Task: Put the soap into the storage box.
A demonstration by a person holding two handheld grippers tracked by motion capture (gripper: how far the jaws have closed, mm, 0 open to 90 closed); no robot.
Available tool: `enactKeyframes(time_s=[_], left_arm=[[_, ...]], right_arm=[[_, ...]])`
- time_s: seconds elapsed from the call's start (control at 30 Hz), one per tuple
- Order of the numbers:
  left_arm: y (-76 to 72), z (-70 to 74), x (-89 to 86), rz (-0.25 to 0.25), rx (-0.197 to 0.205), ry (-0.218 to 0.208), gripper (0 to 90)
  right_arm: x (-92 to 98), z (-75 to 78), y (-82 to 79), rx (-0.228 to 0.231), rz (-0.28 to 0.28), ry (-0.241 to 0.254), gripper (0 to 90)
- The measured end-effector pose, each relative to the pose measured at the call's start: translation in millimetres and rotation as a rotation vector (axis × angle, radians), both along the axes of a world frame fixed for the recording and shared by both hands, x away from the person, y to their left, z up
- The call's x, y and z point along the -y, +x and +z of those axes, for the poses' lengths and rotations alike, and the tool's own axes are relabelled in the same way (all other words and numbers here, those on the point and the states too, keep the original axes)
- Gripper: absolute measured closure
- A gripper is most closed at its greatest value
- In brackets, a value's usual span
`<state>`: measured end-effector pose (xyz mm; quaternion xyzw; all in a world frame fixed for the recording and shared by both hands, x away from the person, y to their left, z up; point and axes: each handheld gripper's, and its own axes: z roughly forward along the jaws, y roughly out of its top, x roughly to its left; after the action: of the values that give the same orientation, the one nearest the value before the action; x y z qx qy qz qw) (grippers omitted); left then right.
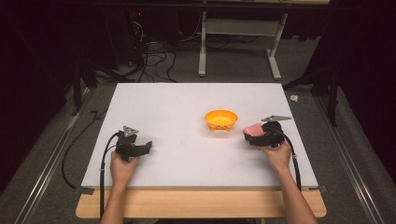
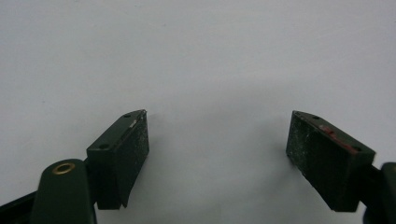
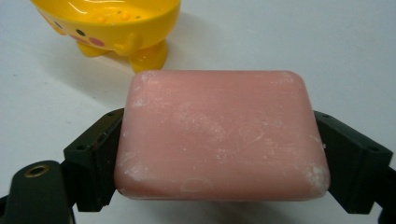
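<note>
While gripped, soap (image 3: 219, 135) outside bowl (image 3: 112, 23).

Overhead light is falling brightly on the white table (image 1: 187, 107), while the surrounding room is sinking into near darkness. The high view is looking soft and grainy. In the right gripper view, glare is shining on the yellow bowl (image 3: 112, 23), which is casting a faint shadow and blurring slightly.
</note>
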<state>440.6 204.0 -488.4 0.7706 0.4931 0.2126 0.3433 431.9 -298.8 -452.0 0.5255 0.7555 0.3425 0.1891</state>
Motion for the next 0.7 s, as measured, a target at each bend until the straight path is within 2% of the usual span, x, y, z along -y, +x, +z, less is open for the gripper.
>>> enactKeyframes(time_s=[0.47,0.7], left_arm=[[0.0,0.0,0.0,0.000,0.000,0.001,21.6],[0.0,0.0,0.1,0.000,0.000,0.001,21.6]], right_arm=[[-1.5,10.7,-7.3,-0.005,0.019,0.084,13.7],[-2.9,14.0,-7.6,-0.007,0.012,0.086,13.6]])
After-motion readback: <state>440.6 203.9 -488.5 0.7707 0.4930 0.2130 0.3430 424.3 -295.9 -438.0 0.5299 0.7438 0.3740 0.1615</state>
